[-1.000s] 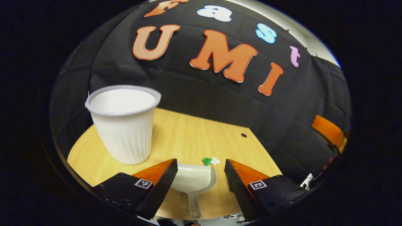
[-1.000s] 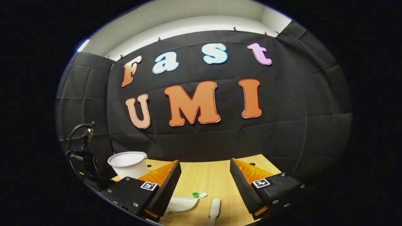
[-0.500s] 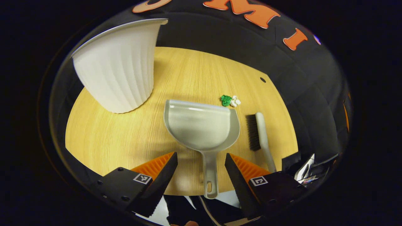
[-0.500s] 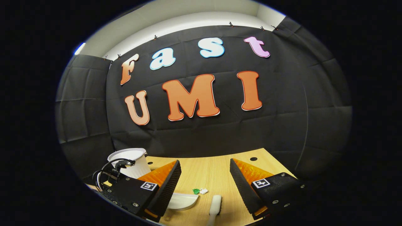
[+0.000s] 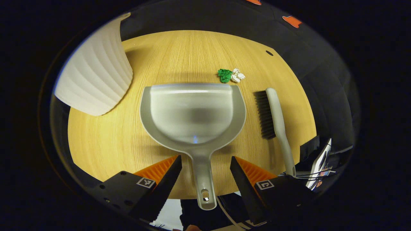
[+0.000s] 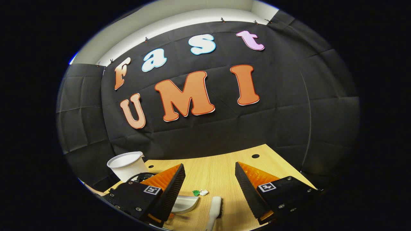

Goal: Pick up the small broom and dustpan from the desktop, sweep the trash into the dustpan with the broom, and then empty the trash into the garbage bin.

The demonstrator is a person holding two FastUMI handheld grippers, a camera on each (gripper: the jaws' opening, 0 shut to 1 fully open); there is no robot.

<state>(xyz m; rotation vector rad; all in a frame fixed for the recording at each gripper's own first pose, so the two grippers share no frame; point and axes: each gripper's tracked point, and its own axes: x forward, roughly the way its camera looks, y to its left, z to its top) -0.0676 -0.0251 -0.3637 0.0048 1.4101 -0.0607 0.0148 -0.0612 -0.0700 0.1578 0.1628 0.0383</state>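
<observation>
Left gripper (image 5: 205,165): jaws spread, straddling the dustpan handle — neither finger touching it.
Dustpan (image 5: 192,112): grey, flat on the desktop (image 5: 106,141), handle past the near edge.
Broom (image 5: 273,115): just right of the dustpan, bristles facing it.
Trash (image 5: 230,75): green and white scraps beyond the pan's lip.
Garbage bin (image 5: 94,80): white, ribbed, far left.
Right gripper (image 6: 208,179): unclenched, empty — above the broom (image 6: 214,208).

Our left gripper (image 5: 205,170) has tipped down and drawn closer over the dustpan (image 5: 192,112), whose handle now lies between its open fingers, untouched. Our right gripper (image 6: 208,186) has tilted slightly downward, showing more desk beyond the dustpan (image 6: 184,203).
</observation>
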